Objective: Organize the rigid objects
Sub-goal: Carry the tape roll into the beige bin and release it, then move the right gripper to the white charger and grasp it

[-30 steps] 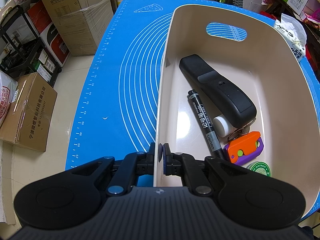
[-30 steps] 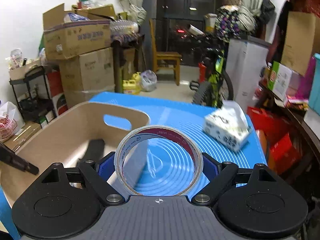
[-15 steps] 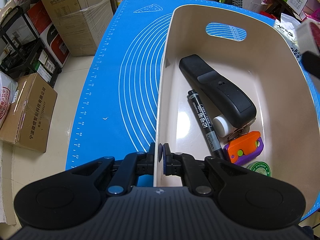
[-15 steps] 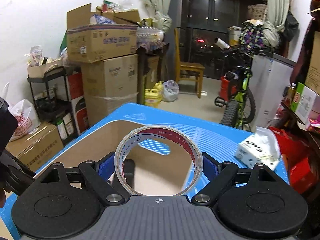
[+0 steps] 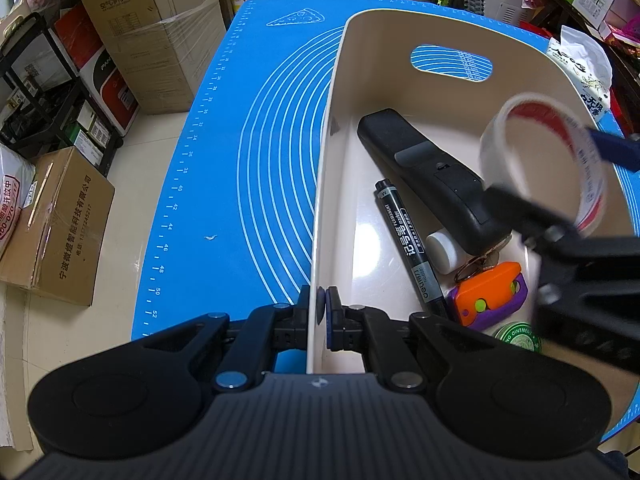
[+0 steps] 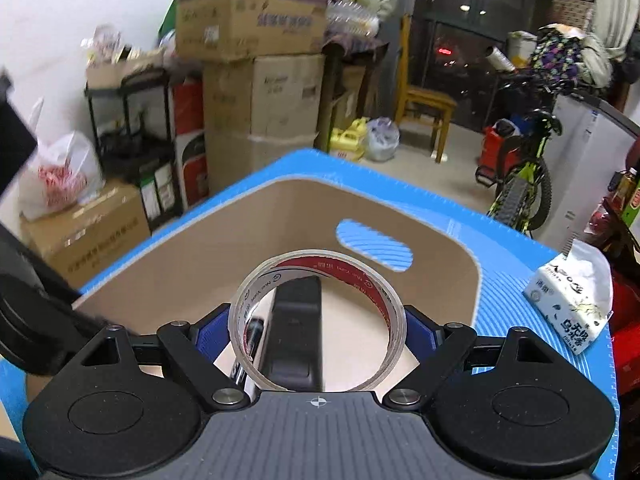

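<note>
Right wrist: right tongs (image 6: 318, 334) clamp tape roll (image 6: 372, 280) above bin (image 6: 192, 256).

A black marker (image 5: 409, 244) lying in a beige bin (image 5: 320, 184) reads "PERMANENT marker" and "deli" beside Chinese characters. A green round tin (image 5: 518, 336) reads "OINTMENT". The blue mat (image 5: 224, 128) carries a ruler scale along its edge, numbered 36 to 52. A cardboard box (image 5: 60, 228) on the floor shows Chinese characters and the number 13777245217.
</note>
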{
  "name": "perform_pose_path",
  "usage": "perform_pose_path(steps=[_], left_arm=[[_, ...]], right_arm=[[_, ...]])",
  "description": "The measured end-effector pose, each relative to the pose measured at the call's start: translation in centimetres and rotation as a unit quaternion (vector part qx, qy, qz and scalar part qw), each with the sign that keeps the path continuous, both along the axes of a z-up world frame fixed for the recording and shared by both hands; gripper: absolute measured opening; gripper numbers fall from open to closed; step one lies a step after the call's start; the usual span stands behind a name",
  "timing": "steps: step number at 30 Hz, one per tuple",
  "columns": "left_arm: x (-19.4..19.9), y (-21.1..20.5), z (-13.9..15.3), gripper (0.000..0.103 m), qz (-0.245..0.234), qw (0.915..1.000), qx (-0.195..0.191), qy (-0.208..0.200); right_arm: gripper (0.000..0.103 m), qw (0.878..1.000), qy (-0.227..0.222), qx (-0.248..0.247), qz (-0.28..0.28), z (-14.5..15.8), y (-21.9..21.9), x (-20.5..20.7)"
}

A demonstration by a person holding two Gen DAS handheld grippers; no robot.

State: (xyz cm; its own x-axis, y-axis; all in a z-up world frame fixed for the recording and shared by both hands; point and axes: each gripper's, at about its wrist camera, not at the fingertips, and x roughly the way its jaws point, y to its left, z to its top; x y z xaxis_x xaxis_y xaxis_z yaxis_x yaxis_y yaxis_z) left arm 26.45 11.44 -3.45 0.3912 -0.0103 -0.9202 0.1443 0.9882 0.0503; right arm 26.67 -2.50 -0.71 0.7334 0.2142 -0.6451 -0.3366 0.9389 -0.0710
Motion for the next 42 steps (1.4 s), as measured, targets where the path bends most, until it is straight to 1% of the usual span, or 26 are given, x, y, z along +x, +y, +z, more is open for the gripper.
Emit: perform_pose_path(steps=[4, 6, 9, 14, 16, 19, 21, 24, 30, 33, 36, 39, 42], left_arm=[[0.1, -0.1, 0.1, 0.007, -0.001, 1.0000, 0.000, 0.000], [0.1, -0.1, 0.1, 0.007, -0.001, 1.0000, 0.000, 0.000], [0.3, -0.2, 0.3, 0.007, -0.001, 1.0000, 0.001, 0.000], [0.3, -0.2, 0.2, 0.007, -0.001, 1.0000, 0.001, 0.000], [0.3, -0.2, 0.2, 0.007, -0.001, 1.0000, 0.000, 0.000], [0.3, -0.2, 0.2, 0.007, -0.001, 1.0000, 0.001, 0.000], [0.2, -0.1, 0.2, 0.007, -0.002, 1.0000, 0.001, -0.001], [0.2, 0.0, 0.2, 0.007, -0.002, 1.0000, 0.000, -0.001], [0.2, 0.0, 0.2, 0.007, -0.002, 1.0000, 0.000, -0.001], [0.2, 0.0, 0.1, 0.007, -0.002, 1.0000, 0.001, -0.002], [0.2, 0.1, 0.1, 0.007, -0.002, 1.0000, 0.001, -0.002], [0.2, 0.1, 0.1, 0.007, -0.002, 1.0000, 0.001, -0.002], [0.2, 0.0, 0.1, 0.007, -0.002, 1.0000, 0.000, -0.001]], right_arm=[[0.087, 0.999, 0.037, -0.015, 0.004, -1.3, 0.8, 0.6], [0.087, 0.998, 0.051, -0.019, 0.003, -1.5, 0.9, 1.0], [0.087, 0.996, 0.089, -0.025, 0.007, -2.1, 1.2, 1.7], [0.087, 0.994, 0.102, -0.030, 0.006, -2.2, 1.4, 1.8], [0.089, 0.994, 0.105, -0.027, 0.004, -2.2, 1.3, 1.8], [0.091, 0.995, 0.100, -0.010, 0.003, -1.9, 0.9, 1.6], [0.095, 0.995, 0.100, -0.001, 0.003, -1.7, 0.4, 1.5], [0.095, 0.996, 0.092, 0.004, 0.004, -1.3, 0.0, 1.0], [0.095, 0.999, 0.037, 0.034, -0.003, 1.5, -2.2, -0.9], [0.095, 0.998, 0.009, 0.051, -0.022, 2.8, -4.1, -2.0], [0.095, 0.997, -0.014, 0.057, -0.051, 3.4, -6.3, -3.2], [0.096, 0.994, -0.024, 0.064, -0.080, 3.5, -8.6, -4.2], [0.096, 0.992, -0.019, 0.058, -0.112, 2.6, -10.7, -5.1]])
